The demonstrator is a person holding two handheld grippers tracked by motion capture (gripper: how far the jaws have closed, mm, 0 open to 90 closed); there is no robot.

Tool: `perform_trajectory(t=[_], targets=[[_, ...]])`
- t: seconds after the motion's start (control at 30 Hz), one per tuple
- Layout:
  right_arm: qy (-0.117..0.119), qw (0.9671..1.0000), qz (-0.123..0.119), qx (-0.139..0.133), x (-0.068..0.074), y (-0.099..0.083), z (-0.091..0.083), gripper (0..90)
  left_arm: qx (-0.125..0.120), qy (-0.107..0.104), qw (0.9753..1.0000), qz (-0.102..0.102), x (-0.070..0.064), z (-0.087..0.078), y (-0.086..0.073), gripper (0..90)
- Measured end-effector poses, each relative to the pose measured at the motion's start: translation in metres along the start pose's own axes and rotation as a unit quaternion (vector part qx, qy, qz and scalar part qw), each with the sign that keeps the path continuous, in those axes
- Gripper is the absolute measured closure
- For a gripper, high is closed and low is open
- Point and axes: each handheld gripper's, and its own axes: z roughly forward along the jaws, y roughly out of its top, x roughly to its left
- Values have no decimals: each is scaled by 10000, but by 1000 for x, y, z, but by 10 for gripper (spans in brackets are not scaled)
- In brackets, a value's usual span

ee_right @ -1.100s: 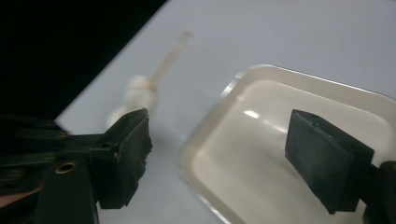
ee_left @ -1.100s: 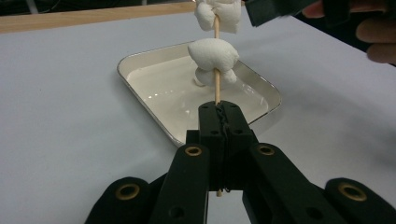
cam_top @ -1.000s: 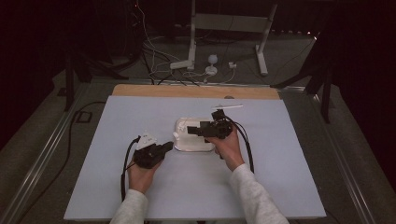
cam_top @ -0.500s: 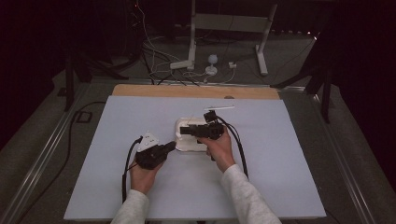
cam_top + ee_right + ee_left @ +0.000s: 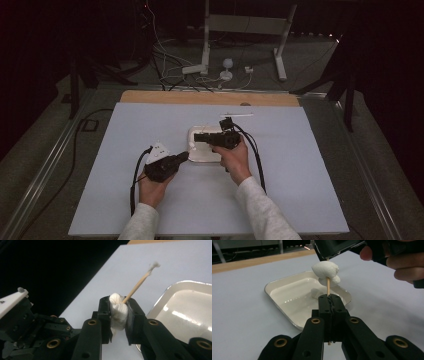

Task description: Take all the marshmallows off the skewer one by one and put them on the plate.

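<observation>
High view: the right gripper (image 5: 202,137) has swung left over the white tray (image 5: 200,156), meeting the left gripper (image 5: 184,157) mid-counter. Left gripper view: jaws shut on the skewer (image 5: 328,287), marshmallow (image 5: 325,269) threaded above. Right gripper view: jaws squeeze that marshmallow (image 5: 118,311), so it is likely being pushed along the stick.

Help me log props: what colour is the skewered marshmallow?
White marshmallow, clearest in the left gripper view, on a tan skewer.

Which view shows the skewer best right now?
The left gripper view: the skewer stands upright from the shut left gripper through a marshmallow. The right gripper view shows its tip past the squeezed marshmallow. In the high view it's too small.
</observation>
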Motion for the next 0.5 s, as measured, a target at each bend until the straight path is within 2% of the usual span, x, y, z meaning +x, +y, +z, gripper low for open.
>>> perform_trajectory(t=[0.1,0.37,0.4,0.43,0.47,0.5], targets=[[2,10000,-46,-59,1,2,-3,780,-10,3,10000,39,0,-1,0,900],[20,9999,73,-140,-2,6,-7,785,-10,-39,10000,84,1,-2,0,900],[5,9998,75,-163,-2,6,-7,790,157,59,9996,218,0,-2,-3,900],[-68,9975,369,-607,-9,13,-23,795,133,24,9998,169,2,-3,-6,900],[8,9973,471,-568,-14,17,-28,795,11,-88,9999,47,4,-5,-6,900],[8,9973,471,-568,-14,17,-28,795,-8,-85,9999,59,4,-5,-5,900]])
